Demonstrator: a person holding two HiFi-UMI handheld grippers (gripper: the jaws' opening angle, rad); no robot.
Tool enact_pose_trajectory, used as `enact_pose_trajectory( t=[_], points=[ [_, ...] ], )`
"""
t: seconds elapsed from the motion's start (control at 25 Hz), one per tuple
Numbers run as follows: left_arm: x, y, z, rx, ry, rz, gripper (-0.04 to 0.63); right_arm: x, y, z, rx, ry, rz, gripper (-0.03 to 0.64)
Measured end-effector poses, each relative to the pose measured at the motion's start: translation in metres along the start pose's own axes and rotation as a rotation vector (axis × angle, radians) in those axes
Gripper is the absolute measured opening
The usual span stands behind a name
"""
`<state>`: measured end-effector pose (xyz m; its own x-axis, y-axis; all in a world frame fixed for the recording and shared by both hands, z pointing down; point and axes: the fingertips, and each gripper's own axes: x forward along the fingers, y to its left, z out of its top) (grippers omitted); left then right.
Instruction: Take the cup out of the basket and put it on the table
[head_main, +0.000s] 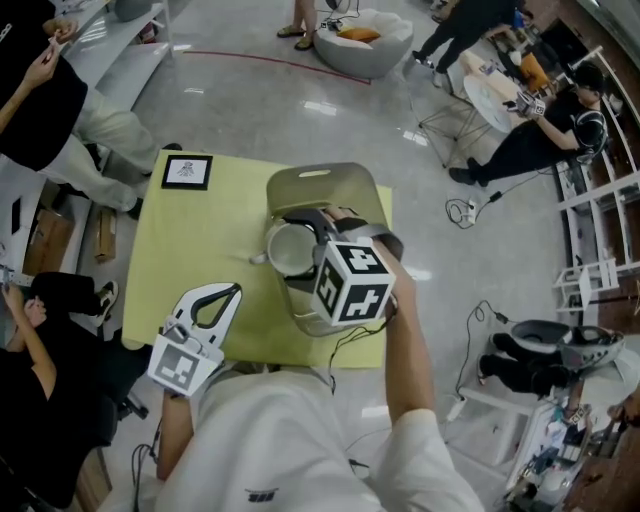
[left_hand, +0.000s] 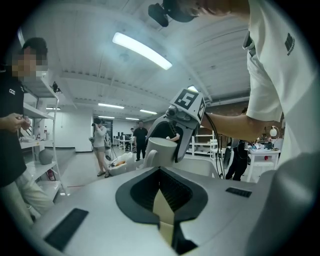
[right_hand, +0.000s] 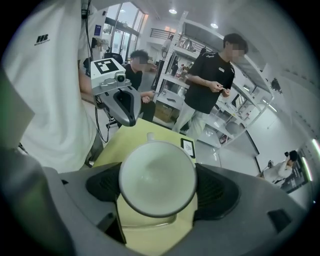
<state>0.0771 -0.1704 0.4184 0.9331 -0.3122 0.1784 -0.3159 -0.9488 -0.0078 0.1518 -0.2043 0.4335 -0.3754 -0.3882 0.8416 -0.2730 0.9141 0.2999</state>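
Observation:
A white cup is held in my right gripper, which is shut on its sides. It hangs over the left rim of the grey-green basket, with its handle pointing left over the yellow table. In the right gripper view the cup fills the space between the jaws, mouth toward the camera. My left gripper is shut and empty near the table's front left edge. The left gripper view shows the cup lifted in the right gripper.
A black-framed card lies at the table's far left corner. People sit and stand around the left side, and one sits at the far right. Shelving stands to the right.

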Motion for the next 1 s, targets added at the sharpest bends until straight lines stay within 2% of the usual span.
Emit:
enact_pose_trajectory(
  t=[0.44,1.0],
  points=[
    [-0.042,0.013,-0.014,-0.028,0.014,0.117,0.002,0.031,0.017,0.043,-0.089,-0.05,0.072,0.416],
    [-0.078,0.027,-0.034,-0.055,0.027,0.225,0.002,0.094,0.042,0.079,-0.165,-0.088,0.19,0.416]
  ],
)
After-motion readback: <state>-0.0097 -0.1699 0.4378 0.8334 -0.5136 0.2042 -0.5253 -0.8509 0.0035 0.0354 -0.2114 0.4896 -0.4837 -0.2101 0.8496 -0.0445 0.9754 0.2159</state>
